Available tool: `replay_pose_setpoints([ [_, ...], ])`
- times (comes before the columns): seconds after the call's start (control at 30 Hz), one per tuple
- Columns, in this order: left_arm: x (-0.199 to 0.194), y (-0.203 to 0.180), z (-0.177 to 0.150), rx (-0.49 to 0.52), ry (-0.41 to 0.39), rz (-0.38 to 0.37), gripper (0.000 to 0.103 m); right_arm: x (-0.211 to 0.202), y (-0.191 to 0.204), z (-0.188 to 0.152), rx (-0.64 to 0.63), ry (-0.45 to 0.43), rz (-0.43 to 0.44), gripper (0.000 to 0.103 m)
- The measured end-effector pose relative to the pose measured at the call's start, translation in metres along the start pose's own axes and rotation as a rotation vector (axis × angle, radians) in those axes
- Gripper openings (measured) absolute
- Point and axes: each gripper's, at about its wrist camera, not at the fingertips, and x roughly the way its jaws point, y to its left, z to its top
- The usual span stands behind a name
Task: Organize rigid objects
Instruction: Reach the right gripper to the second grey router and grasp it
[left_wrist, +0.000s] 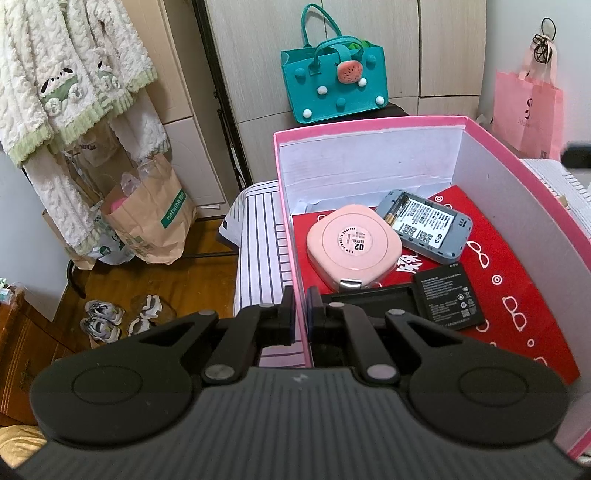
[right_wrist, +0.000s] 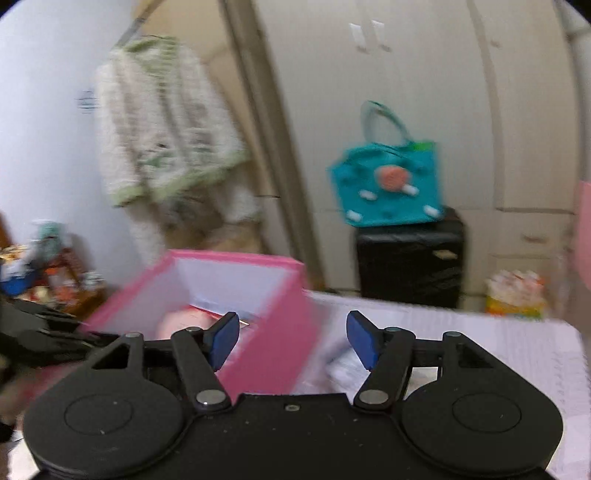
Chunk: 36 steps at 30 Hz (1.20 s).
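Left tongs (left_wrist: 301, 314) clamped on near wall of pink box (left_wrist: 291, 229), one finger inside, one outside. Inside box, on red lining: pink square case (left_wrist: 352, 248), grey router (left_wrist: 428, 227), black battery (left_wrist: 448, 295). Right tongs (right_wrist: 291, 341) gaping, nothing between, blurred, above bed beside box's right wall. Behind: teal bag (left_wrist: 332, 81) on black suitcase (right_wrist: 410, 262).

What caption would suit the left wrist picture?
Left gripper clamped on the pink box wall, steadying it; inside lie a pink case, grey device and black battery.
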Motion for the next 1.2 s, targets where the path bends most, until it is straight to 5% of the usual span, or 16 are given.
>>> replay_pose_setpoints([
  [0.23,0.000,0.000,0.001,0.002,0.000,0.001,0.005,0.005,-0.028,-0.030,0.000,0.049,-0.116,0.069],
  [0.6,0.000,0.000,0.001,0.003,0.003,0.001,0.006,0.051,-0.021,-0.028,-0.230,0.120,-0.011,0.067],
  [0.73,0.001,-0.004,0.001,0.024,0.008,0.014,0.005,0.068,-0.029,-0.027,-0.197,0.155,-0.012,0.064],
  [0.8,0.001,-0.003,0.001,0.022,0.006,0.015,0.005,0.070,-0.031,-0.027,-0.159,0.168,0.016,0.054],
  [0.87,0.001,-0.002,0.001,0.021,0.006,0.013,0.005,0.066,-0.031,-0.028,-0.134,0.156,0.008,0.026],
  [0.93,0.001,-0.002,0.001,0.024,0.006,0.015,0.005,0.054,-0.032,-0.027,-0.094,0.118,0.039,0.017],
  [1.07,0.002,-0.002,0.001,0.024,0.005,0.012,0.005,0.040,-0.029,-0.028,-0.048,0.099,0.082,0.014],
  [1.2,0.002,-0.003,0.001,0.022,0.001,0.011,0.006,0.030,-0.022,-0.033,-0.029,0.089,0.034,0.013],
])
